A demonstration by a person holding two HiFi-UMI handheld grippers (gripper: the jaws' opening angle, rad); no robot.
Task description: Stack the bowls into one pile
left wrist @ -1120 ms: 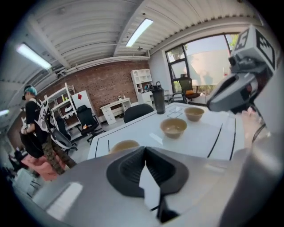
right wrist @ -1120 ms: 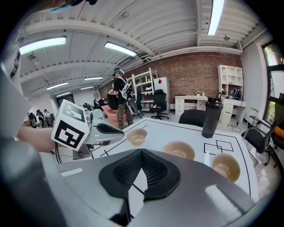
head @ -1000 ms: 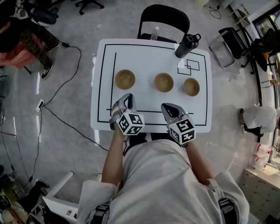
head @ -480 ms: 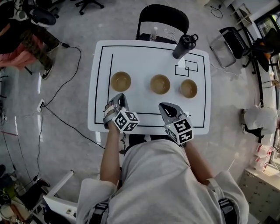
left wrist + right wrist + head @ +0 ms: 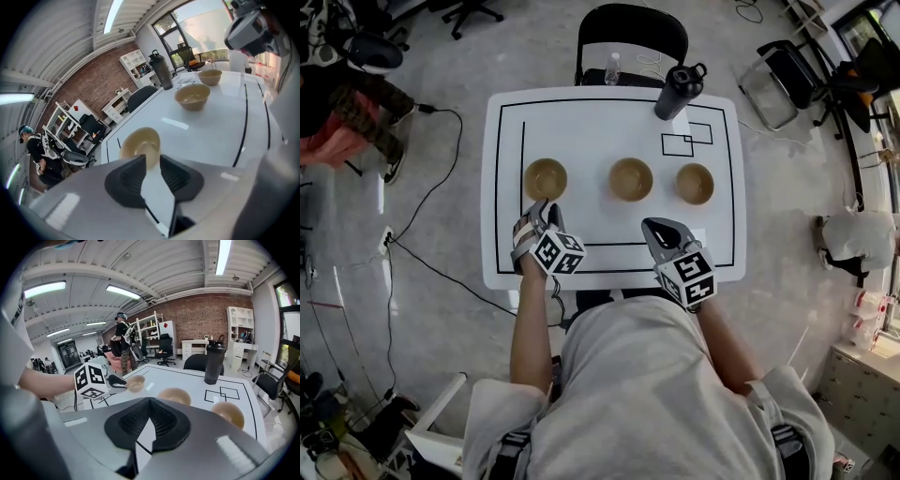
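Left tool (image 5: 534,217) spread, empty, just short of the left bowl (image 5: 545,178); right tool (image 5: 657,229) pressed together, empty, over the counter (image 5: 600,131).

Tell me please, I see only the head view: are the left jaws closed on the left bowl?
Observer: No. In the left gripper view the left gripper has its jaws apart with nothing between them. The left bowl lies just beyond the tips.
Operator: And the right jaws?
Observer: In the right gripper view the right gripper has its jaws together and holds nothing. The middle bowl is ahead of it, a little to the right.
Operator: The bottle looks tilted to me. Is it?
Observer: No. The right gripper view shows the bottle standing upright with its cap on.
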